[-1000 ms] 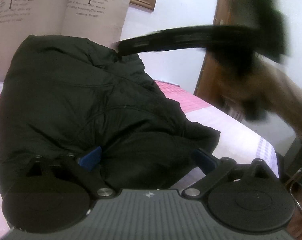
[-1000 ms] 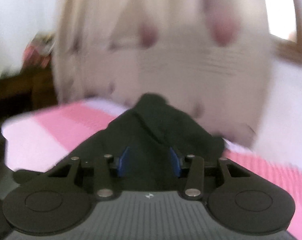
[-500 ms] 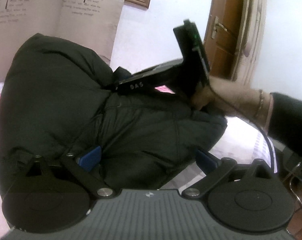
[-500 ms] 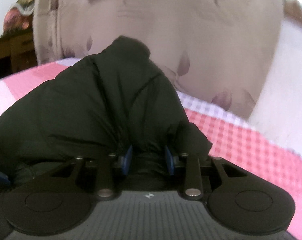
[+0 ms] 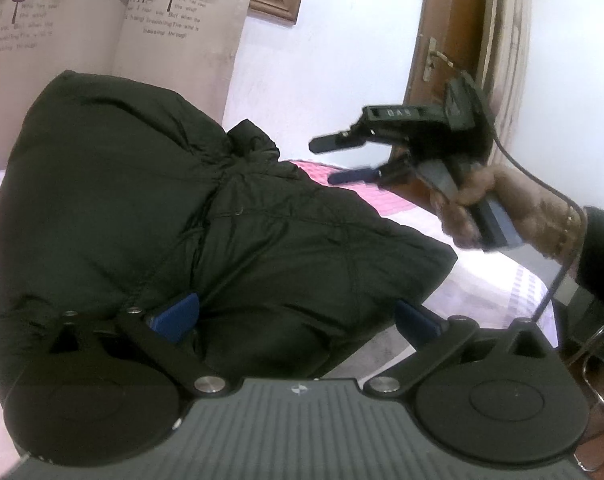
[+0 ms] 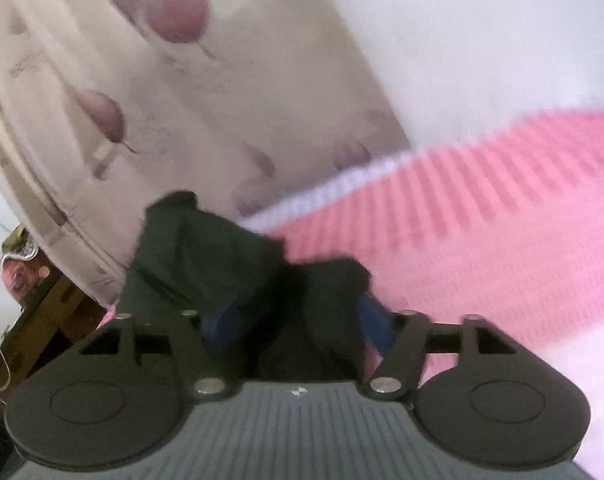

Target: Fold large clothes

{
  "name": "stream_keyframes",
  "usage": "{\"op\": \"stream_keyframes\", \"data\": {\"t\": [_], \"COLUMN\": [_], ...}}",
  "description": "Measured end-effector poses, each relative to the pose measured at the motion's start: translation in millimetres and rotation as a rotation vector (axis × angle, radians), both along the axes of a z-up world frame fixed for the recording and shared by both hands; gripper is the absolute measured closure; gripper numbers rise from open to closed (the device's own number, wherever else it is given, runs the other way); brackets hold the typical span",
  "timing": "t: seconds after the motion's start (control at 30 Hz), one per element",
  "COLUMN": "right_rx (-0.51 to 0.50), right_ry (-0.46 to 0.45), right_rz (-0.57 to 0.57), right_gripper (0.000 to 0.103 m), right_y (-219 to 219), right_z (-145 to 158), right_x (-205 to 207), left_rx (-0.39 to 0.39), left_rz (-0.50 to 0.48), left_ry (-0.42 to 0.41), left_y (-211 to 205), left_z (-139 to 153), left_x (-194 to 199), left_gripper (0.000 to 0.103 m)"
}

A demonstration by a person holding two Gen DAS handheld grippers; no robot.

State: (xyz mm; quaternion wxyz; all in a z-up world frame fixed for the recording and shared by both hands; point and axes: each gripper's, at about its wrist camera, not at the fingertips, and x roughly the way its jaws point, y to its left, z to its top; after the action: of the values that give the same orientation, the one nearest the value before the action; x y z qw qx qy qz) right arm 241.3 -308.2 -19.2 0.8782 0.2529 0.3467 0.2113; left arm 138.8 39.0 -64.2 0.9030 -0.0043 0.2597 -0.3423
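My black coat sits bunched on the bed, mostly folded. Right claw is opening beside it (nothing inside); left claw spread wide around the coat's edge.

The right wrist view is smeared with motion, so the curtain print and the bed checks run together. The black coat hides the left gripper's left finger tip. The person's sleeve runs off the frame edge.

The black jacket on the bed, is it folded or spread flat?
Folded: the black jacket lies doubled into a thick, puffy bundle on the pink bed.
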Motion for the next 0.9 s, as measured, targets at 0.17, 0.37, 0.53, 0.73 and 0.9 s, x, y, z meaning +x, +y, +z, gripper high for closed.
{"op": "stream_keyframes", "data": {"t": [0.17,0.37,0.53,0.73,0.9], "right_rx": [0.081,-0.153,0.056,0.524,0.593], "right_ry": [0.027,-0.069,-0.125,0.138,0.156], "right_rz": [0.071,0.194,0.283,0.175,0.162], "right_gripper": [0.012,0.055,0.067,0.069,0.059], "right_y": [26,103,111,59,45], "right_z": [-10,8,15,-86,-90], "right_x": [0,-7,-2,24,19], "left_rx": [0.002,0.01,-0.001,0.013,0.011], "left_rz": [0.005,0.033,0.072,0.046,0.042], "left_ry": [-0.003,-0.017,-0.032,-0.043,-0.038], "left_y": [0,3,12,9,11], "left_z": [-1,-3,-2,-2,-2], "left_x": [-1,-3,-5,-9,-6], "left_gripper": [0.0,0.0,0.0,0.0,0.0]}}
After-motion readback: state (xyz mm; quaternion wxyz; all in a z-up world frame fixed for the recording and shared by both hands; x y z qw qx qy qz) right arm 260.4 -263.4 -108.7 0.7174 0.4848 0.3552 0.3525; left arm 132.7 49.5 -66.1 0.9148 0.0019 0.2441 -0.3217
